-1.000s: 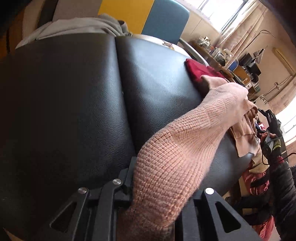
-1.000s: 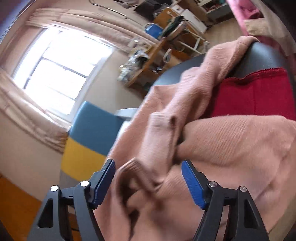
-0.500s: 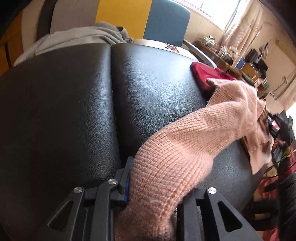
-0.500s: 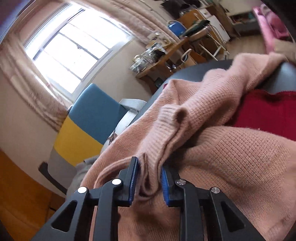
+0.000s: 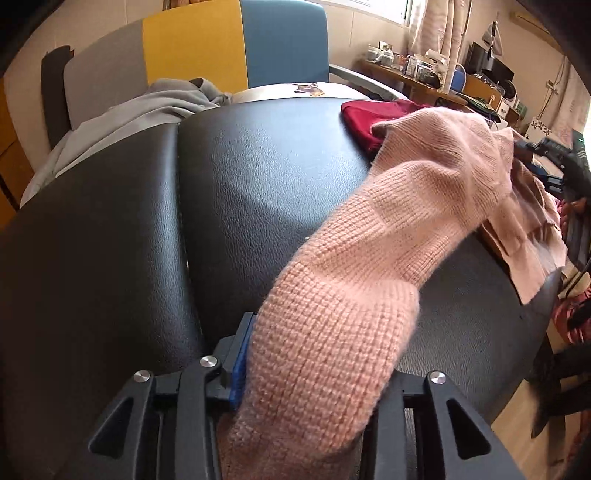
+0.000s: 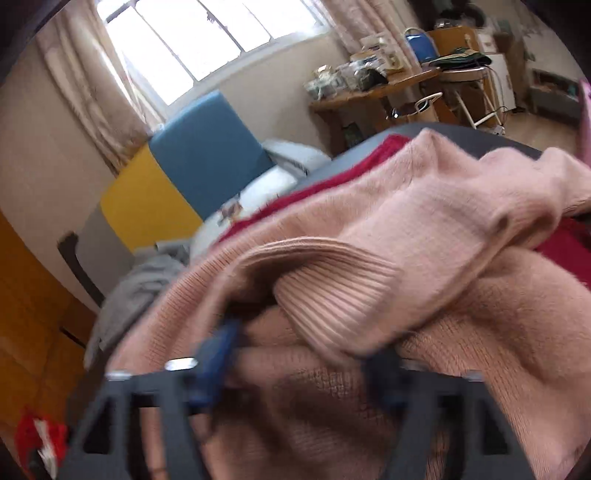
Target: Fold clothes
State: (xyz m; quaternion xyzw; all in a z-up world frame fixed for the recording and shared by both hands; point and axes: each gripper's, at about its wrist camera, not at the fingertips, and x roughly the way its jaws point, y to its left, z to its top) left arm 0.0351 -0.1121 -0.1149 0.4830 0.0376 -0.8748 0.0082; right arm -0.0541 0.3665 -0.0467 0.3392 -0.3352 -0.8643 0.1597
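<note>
black padded table (image 5: 258, 192) (glossy), pink sweater (image 5: 369, 258), sunlit window (image 6: 207, 33)

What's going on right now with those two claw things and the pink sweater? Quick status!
Left gripper shut on pink knit sweater. Right gripper blurred, sweater between its fingers, grip unclear. Red garment underneath on black padded surface.

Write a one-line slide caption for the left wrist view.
Left gripper holds a pink knitted sweater over a black padded table.

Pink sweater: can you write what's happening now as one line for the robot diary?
step: fold clothes | left tongs: shut on pink sweater | right tongs: blurred, sweater between | surface: black table | nearby: red cloth
</note>
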